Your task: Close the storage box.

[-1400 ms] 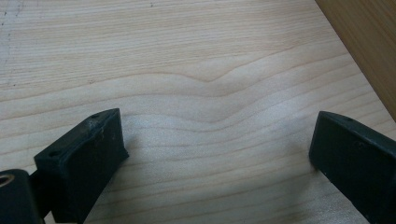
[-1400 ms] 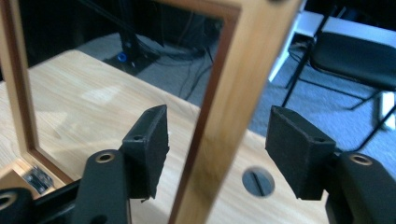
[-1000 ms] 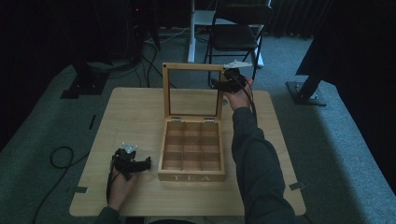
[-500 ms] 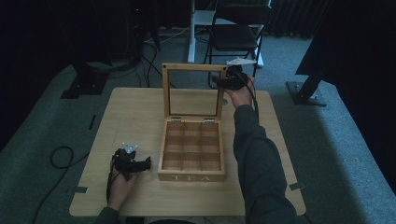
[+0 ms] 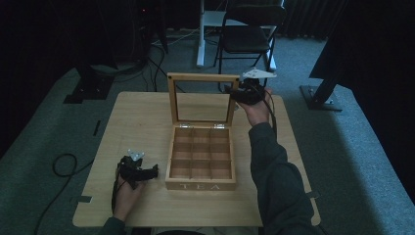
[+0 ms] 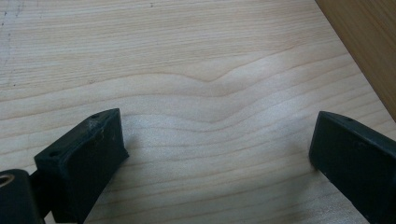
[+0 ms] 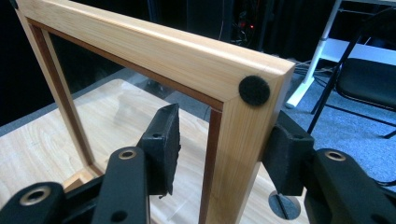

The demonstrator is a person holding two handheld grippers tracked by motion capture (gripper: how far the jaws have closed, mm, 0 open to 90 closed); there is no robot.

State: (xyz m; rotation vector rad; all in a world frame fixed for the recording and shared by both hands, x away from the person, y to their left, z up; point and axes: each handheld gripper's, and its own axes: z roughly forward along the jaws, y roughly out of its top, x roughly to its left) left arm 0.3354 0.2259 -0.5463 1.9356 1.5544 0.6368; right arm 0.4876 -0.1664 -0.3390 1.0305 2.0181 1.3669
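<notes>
Left gripper (image 5: pixel 152 171) rests flat on wooden table (image 5: pixel 142 117) near front edge, jaws spread wide, nothing between. Tea box (image 5: pixel 200 159) mid-table, nine compartments. Right gripper (image 7: pixel 219 154) reaches far, jaws straddling upright lid (image 5: pixel 200 98) corner post, not visibly clamped. Folding chair (image 5: pixel 249 34) behind.

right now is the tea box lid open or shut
Open: the tea box lid stands upright above the empty compartments, its side rail between the right gripper jaws.
</notes>
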